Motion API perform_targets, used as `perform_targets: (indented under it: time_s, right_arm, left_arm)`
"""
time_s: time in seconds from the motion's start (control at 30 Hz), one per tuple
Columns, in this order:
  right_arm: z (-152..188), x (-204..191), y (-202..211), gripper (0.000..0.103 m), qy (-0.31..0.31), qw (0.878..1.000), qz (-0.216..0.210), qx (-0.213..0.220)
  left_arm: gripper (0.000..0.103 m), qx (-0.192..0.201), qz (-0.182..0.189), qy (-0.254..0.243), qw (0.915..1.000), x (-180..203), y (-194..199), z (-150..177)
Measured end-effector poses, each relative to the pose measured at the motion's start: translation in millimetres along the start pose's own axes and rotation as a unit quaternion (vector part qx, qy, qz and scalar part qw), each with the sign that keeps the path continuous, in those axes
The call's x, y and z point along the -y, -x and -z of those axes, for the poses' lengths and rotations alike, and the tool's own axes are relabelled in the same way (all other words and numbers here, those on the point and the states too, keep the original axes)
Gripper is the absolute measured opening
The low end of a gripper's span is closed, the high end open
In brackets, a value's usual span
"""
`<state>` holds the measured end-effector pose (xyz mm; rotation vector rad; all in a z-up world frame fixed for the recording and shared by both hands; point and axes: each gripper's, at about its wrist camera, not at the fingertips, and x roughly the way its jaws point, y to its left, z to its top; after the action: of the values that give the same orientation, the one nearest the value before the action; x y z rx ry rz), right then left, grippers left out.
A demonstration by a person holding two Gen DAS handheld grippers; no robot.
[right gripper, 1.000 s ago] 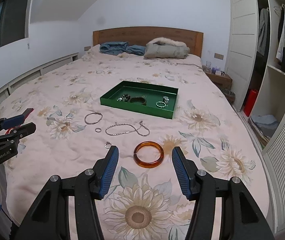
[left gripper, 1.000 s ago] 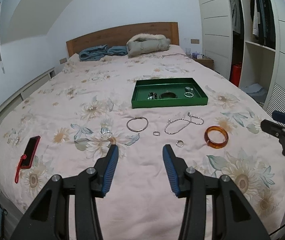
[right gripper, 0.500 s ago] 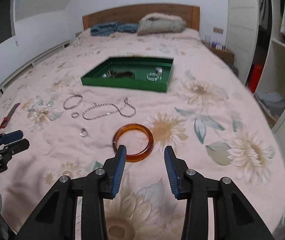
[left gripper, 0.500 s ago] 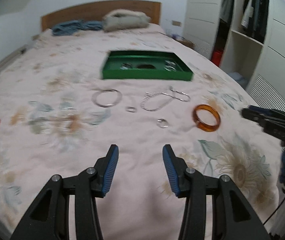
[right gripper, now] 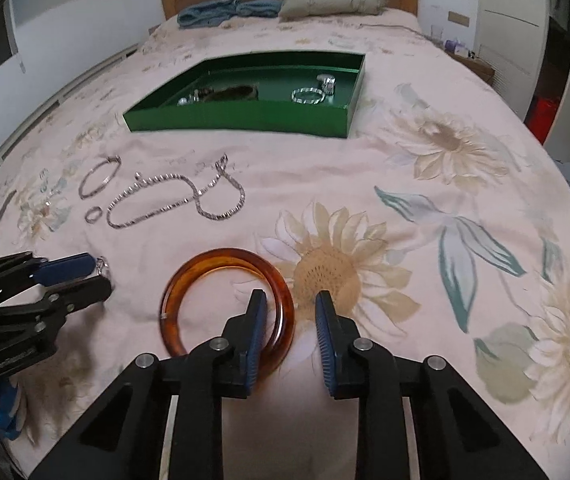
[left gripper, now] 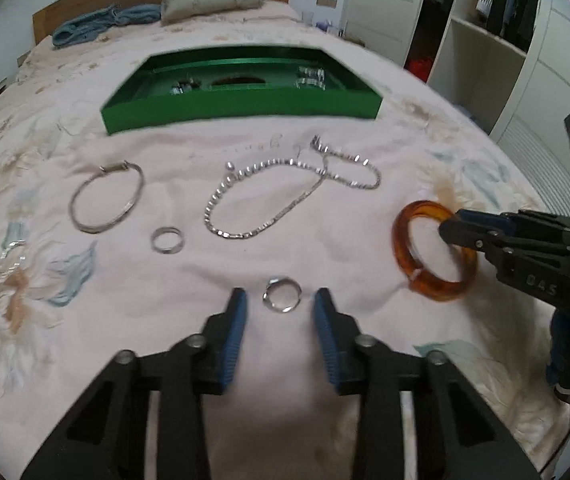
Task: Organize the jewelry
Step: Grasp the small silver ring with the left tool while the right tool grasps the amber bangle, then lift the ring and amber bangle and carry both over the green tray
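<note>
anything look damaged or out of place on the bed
Nothing looks damaged. The odd bits are jewelry loose on the bedspread outside the green tray: amber bangle, silver chain, thin bangle and two rings.

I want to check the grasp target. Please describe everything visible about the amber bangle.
The amber bangle is a thick, glossy, translucent orange-brown ring, like resin or plastic, with a pale seam on one side. It lies flat on the floral bedspread, outside the green tray. The right claw straddles its near rim, jaws closing, pads not yet pressing.
</note>
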<state>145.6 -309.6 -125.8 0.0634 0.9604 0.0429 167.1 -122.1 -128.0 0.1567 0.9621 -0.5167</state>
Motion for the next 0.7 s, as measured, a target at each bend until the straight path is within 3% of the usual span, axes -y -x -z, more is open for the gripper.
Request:
perform_targets:
  time_s: [0.1,0.2,0.27,0.37,0.7]
  right_arm:
    - [-1,-1,-10,0.024,0.01,1.0,0.0,-0.011]
    - [-2,-5,-18,0.022,0.021,1.0,0.004,-0.015]
    - [-2,-10,-20,0.013,0.033,0.999,0.005,-0.014]
    - [-2,-12,-19,0.012,0.036,0.999,0.006,-0.007]
    - [-4,-10,48,0.01,0.009,0.997,0.018,0.068]
  left_arm:
    - [0.019,-0.001,0.001,0.003,1.0,-2,-9,0]
    - [0.018,0.004,0.001,-0.001,1.0,-1,-10,1]
    - [0.018,0.006,0.001,-0.003,1.0,-1,-9,2]
    - [0.018,0.012,0.004,-0.002,0.9999,0,-4,2]
    - [0.018,0.061,0.003,-0.007,0.9981,1,50,-12]
